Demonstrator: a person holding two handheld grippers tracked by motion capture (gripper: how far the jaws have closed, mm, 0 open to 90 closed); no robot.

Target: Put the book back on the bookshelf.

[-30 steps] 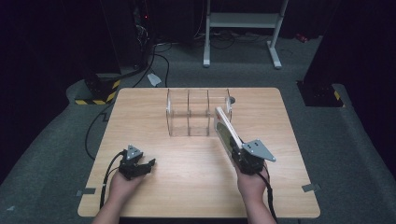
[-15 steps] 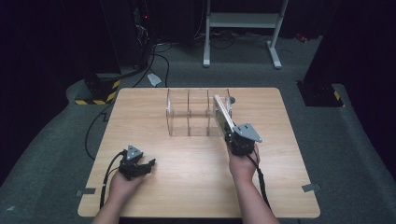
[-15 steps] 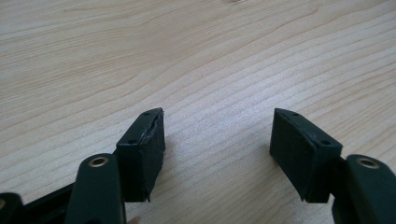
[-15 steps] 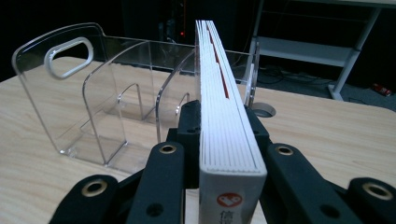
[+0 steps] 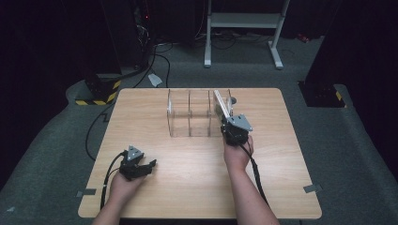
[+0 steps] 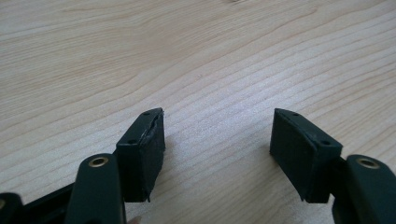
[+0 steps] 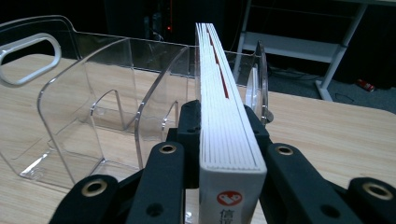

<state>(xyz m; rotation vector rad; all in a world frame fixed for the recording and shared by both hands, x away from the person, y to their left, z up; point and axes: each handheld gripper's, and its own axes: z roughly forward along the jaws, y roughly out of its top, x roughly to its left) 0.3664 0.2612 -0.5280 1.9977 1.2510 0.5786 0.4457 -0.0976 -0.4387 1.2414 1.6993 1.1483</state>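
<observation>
A white book (image 7: 227,135) is held upright, clamped between the jaws of the right gripper (image 5: 233,131), at the right end of a clear acrylic rack (image 5: 192,112). The left gripper (image 6: 217,140), jaws wide and empty, is rested on the desk (image 5: 187,178).

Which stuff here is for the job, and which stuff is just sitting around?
For the job:
- book, clamped in the right gripper
- clear rack, right next to the book

Just around:
- left gripper, open over bare table
- white stand on the floor behind
- striped block on the floor at the table's far left corner
</observation>
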